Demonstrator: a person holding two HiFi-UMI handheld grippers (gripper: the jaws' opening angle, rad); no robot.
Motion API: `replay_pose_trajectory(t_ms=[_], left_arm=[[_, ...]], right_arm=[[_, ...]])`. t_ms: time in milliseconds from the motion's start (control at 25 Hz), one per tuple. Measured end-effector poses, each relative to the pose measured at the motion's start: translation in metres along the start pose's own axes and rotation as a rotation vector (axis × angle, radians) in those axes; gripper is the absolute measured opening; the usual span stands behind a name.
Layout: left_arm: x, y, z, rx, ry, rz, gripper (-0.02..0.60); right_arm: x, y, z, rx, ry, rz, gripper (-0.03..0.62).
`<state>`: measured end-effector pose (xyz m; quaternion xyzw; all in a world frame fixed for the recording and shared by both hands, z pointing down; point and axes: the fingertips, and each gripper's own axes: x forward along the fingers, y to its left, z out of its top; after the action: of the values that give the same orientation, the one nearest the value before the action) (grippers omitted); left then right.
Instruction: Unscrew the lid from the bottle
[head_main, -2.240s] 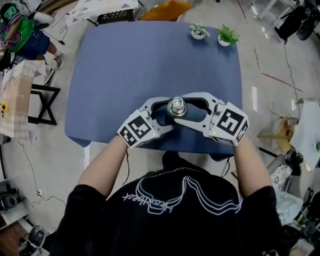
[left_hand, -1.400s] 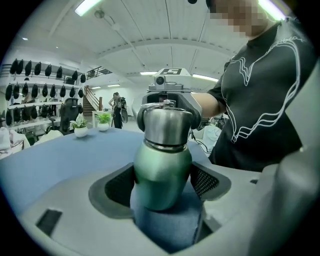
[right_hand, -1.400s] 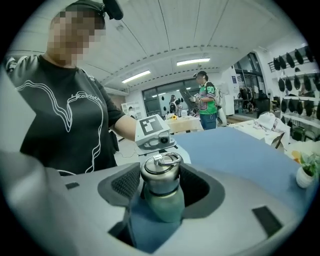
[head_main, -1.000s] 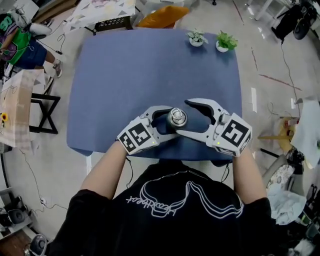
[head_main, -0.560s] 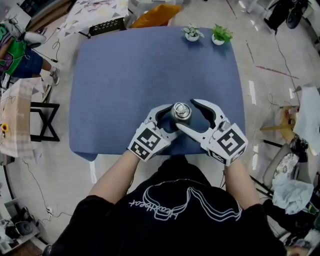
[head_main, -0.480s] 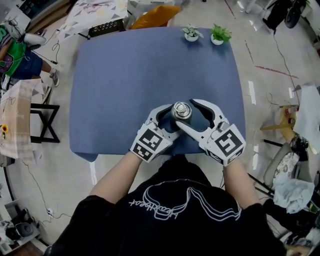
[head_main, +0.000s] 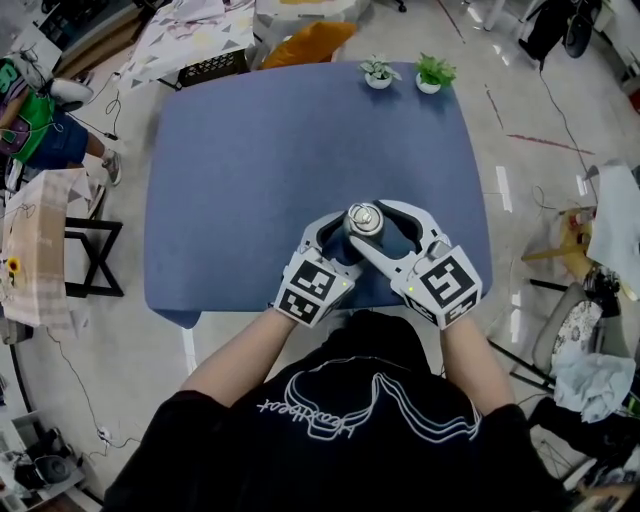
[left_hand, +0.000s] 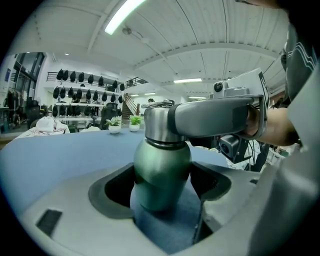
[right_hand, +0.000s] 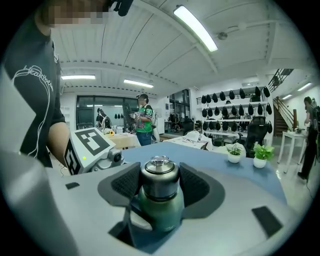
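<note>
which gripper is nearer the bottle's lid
Right. The right gripper has just been closing its jaws on the lid; the left gripper clamps the bottle lower, on its green body.

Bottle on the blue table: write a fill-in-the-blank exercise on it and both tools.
The left tool grips the bottle by its ___ body.
The right tool has the bottle's silver ___ between its jaws.
Two potted ___ stand at the table's far edge.
Missing words: green; lid; plants.
The right tool's jaws have just been closing on the lid.
</note>
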<state>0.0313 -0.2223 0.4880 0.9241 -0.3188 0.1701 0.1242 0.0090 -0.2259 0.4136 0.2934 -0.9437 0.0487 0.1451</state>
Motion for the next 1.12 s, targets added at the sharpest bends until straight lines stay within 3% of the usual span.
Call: replay_pose_trajectory(t_ms=[280,680,1120], left_arm=[[0.0023,0.0003,-0.0001,0.031,0.007,-0.064,0.354],[0.0014,0.0013,-0.0021,0.131,0.059,-0.264,0.354],[-0.0003,-0.0025,-0.0031,0.278,0.131,-0.549,0.354]], right_arm=[[0.0004,-0.0017,-0.0012,-0.008,0.004,0.044,0.250],[0.0050,0.0013,-0.0035,-0.074,0.104,0.229,0.250],[0.0037,0.0059,-0.0043,-0.167,0.126,0.447,0.250]])
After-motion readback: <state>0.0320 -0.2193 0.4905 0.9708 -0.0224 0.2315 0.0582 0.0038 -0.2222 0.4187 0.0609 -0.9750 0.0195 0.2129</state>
